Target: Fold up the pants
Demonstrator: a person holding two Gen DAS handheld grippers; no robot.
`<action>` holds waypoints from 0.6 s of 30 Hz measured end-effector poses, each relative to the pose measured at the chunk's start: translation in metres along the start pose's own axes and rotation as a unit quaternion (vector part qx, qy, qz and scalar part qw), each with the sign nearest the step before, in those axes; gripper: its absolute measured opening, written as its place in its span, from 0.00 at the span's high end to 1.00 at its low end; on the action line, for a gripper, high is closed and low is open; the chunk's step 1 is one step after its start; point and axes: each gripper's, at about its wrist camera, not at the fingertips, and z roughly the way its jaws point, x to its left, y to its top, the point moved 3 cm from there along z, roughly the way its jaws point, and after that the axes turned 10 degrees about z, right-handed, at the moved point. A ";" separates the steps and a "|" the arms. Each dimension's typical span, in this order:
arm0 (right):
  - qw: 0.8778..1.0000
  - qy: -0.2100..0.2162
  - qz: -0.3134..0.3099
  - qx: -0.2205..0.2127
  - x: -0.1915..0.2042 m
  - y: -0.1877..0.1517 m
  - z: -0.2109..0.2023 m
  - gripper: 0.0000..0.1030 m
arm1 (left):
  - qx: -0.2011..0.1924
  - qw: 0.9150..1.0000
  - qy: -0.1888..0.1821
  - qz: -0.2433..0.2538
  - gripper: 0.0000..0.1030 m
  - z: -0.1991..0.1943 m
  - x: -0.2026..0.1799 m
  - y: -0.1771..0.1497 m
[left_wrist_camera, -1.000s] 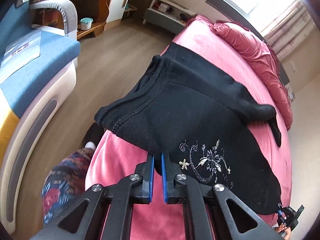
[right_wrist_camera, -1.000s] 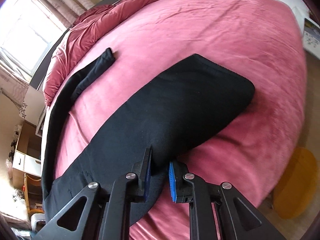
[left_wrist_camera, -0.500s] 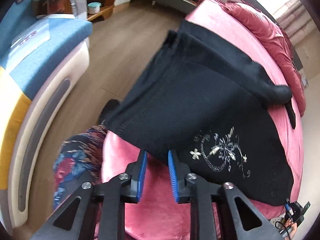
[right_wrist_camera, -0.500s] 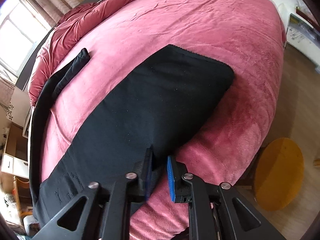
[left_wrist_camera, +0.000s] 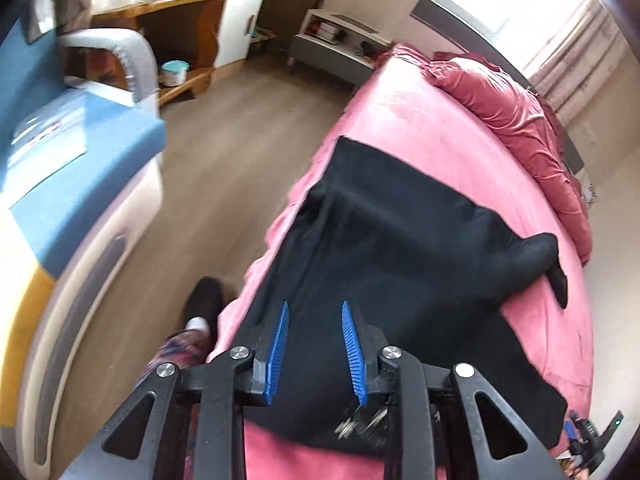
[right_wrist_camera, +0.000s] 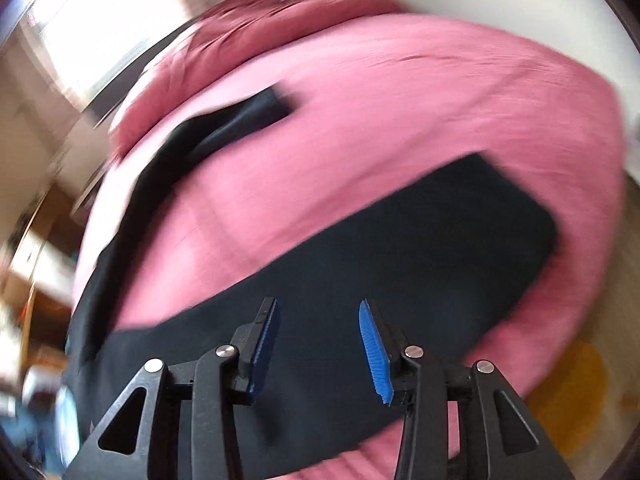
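Black pants are laid on the pink bed; left gripper and right gripper are held above them, fingers spread, nothing gripped.

Right wrist view, heavy motion blur. Right gripper has its jaws spread wide with nothing between them, blue pads facing in, hovering over the black pants. Pants lie flat on the pink bed, a broad folded panel running from the bed's near left edge toward the right edge, ending in a rounded corner near that edge. A narrower black strip, probably a leg, runs up along the bed's left edge toward the far end, where a bunched pink blanket sits. Yellow round object on the floor beyond the bed's near right corner; too blurred to identify.
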 end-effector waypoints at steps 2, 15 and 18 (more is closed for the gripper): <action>0.999 0.025 -0.034 0.033 0.032 -0.018 0.019 0.58 | 0.001 1.000 -0.013 -0.002 0.72 0.011 -0.002 0.014; 0.970 0.100 -0.167 0.147 0.150 -0.089 0.095 0.57 | 0.032 0.997 -0.018 -0.064 0.65 0.115 0.003 0.123; 0.961 0.106 -0.205 0.154 0.174 -0.103 0.103 0.54 | 0.045 0.996 -0.018 -0.073 0.62 0.139 0.005 0.139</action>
